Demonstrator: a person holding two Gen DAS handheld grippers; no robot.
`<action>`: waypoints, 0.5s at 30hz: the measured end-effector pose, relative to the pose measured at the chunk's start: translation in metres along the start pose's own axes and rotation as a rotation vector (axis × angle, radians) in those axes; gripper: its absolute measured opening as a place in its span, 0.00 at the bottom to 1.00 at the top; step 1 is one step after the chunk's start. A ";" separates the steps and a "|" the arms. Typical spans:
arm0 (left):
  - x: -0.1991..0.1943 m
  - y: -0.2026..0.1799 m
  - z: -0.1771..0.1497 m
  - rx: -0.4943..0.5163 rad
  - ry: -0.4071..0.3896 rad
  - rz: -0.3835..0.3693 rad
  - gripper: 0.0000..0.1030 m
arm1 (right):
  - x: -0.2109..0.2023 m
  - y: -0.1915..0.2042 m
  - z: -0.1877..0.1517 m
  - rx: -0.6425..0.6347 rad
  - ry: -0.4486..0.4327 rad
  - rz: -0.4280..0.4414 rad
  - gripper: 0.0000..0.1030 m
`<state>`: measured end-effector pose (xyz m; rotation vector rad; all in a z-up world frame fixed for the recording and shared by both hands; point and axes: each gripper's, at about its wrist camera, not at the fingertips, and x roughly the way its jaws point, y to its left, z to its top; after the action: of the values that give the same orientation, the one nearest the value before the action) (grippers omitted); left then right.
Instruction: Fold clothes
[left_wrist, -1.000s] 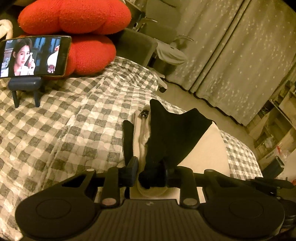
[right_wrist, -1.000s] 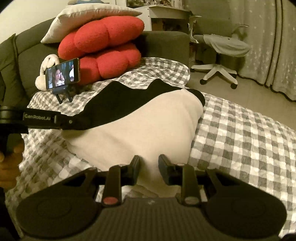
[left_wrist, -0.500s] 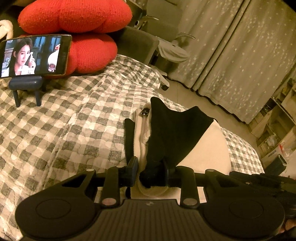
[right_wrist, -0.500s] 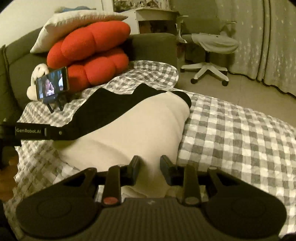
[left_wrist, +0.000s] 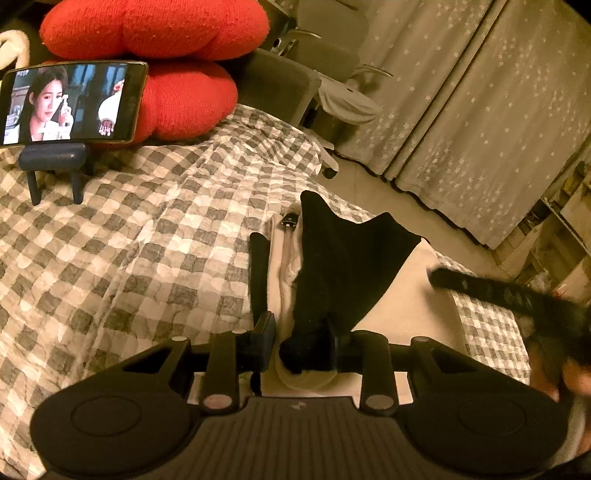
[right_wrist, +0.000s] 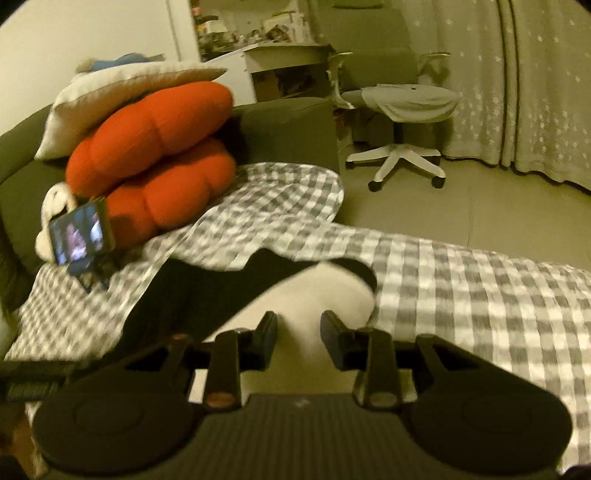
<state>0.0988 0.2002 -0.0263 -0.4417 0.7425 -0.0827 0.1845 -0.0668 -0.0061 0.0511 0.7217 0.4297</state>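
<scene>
So the garment (left_wrist: 402, 295) — cream with a black panel — is lying on the checked blanket (left_wrist: 147, 258), stretching straight away from the left gripper (left_wrist: 301, 347), long axis running from the fingers toward the curtain side. The left gripper is clamped on the near end, with a bunched black fold plus some cream edge pinched between the fingers. That's the anchor point.

The right gripper (right_wrist: 298, 332) sits over the cream part from the side, with the garment (right_wrist: 314, 291) directly ahead of and under its fingers. Its jaws stand apart with nothing between them, just cream fabric visible through the gap. In the left view you can see the right gripper (left_wrist: 498, 291) as a blurred dark bar reaching in over the cream edge on the right.

So my read: the left one already has its corner and the right one is the free one — it's nearest the cream side edge, and that's likely what it needs to grab so the two can fold across the long axis.

Versus half a second ago: the left grip hasn't changed, same pinch, same spot. The right gripper has swung, its view has gone smeary, the phone (right_wrist: 81, 232) and red cushions (right_wrist: 155, 158) have slid, and it shows further in over the garment in the left view. Jaw gap looks about the same.
</scene>
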 end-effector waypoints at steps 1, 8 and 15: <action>0.000 0.000 0.000 0.000 0.002 -0.001 0.30 | 0.005 -0.003 0.003 0.010 0.000 -0.002 0.29; 0.002 0.001 0.001 -0.007 0.013 -0.004 0.32 | 0.039 -0.012 0.003 0.023 0.026 -0.011 0.29; 0.002 -0.001 -0.001 -0.001 0.012 -0.001 0.32 | 0.053 -0.006 -0.004 -0.026 0.048 -0.027 0.29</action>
<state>0.1000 0.1988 -0.0278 -0.4424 0.7543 -0.0861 0.2194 -0.0517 -0.0438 0.0065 0.7630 0.4160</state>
